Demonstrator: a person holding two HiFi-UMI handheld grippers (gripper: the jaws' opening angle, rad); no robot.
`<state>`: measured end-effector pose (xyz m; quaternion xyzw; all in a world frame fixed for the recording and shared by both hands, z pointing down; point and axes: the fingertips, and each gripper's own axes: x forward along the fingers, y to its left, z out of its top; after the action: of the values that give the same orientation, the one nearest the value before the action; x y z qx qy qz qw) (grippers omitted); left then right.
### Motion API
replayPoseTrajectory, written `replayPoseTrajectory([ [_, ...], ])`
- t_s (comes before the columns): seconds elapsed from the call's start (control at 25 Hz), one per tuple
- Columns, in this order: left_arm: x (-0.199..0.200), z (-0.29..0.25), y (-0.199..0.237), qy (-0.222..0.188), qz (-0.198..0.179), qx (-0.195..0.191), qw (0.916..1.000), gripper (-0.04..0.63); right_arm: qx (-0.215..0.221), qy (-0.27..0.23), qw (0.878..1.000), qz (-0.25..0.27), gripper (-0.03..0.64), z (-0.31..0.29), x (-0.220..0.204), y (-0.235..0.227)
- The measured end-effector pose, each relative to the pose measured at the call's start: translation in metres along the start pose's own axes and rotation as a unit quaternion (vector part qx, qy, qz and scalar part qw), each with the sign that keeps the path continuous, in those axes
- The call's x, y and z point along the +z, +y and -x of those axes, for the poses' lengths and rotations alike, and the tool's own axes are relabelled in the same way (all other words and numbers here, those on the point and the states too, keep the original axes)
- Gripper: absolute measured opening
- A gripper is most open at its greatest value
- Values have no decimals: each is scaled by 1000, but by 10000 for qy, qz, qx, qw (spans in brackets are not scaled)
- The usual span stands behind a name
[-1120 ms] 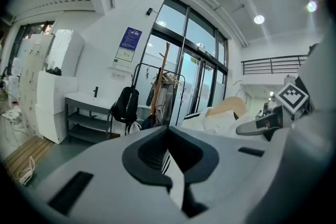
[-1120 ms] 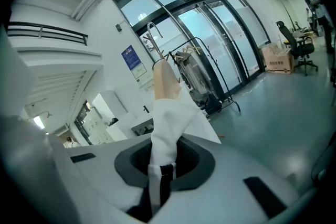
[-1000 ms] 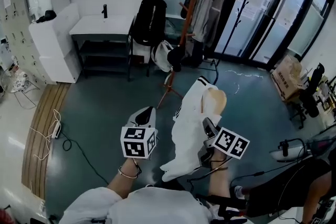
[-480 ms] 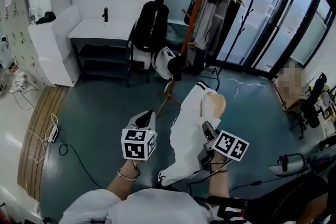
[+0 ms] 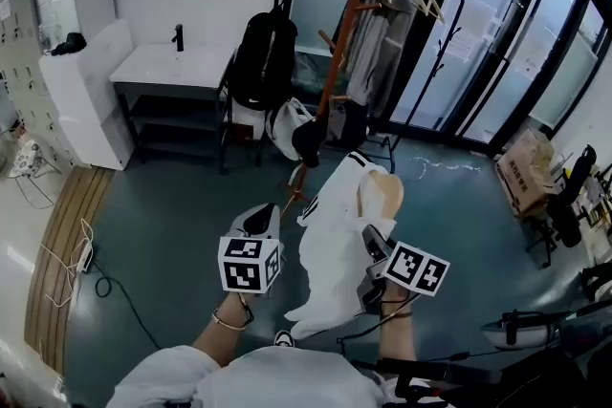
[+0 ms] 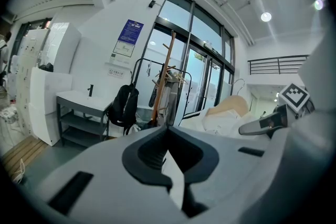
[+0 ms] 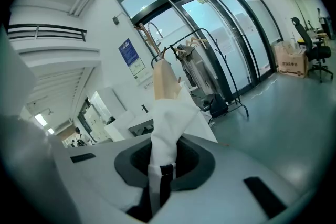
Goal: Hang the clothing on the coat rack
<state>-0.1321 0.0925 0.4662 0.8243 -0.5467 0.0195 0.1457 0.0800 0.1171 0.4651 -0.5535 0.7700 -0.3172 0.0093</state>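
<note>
A white garment (image 5: 335,239) with black trim hangs on a pale wooden hanger (image 5: 382,194). My right gripper (image 5: 375,248) is shut on a bunch of its fabric and holds it up off the floor. From the right gripper view, the white cloth (image 7: 167,128) runs up out of the jaws to the hanger (image 7: 165,81). My left gripper (image 5: 261,220) is shut and holds nothing, a little left of the garment. The red-brown coat rack (image 5: 337,53) stands ahead, beyond the garment, with a dark bag low on it. In the left gripper view, the rack (image 6: 168,73) rises straight above the jaws.
A black backpack (image 5: 263,57) hangs at the end of a white table (image 5: 172,64) at the left. Behind the rack stands a black clothes rail (image 5: 421,5) with hangers and grey clothing. Glass doors run along the right, a cardboard box (image 5: 524,169) beside them. Cables lie on the floor at the left.
The coat rack, table and rail have drawn closer and shifted left in the head view. Both grippers and the hanging garment keep the same pose and grip.
</note>
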Motion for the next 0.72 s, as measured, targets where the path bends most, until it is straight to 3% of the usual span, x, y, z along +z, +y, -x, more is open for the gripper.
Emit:
replayPoseTrajectory([
  [0.72,18,-110,-16,30,-205,317,9993,9,268,54,9996,-98,46,-78,68,-75],
])
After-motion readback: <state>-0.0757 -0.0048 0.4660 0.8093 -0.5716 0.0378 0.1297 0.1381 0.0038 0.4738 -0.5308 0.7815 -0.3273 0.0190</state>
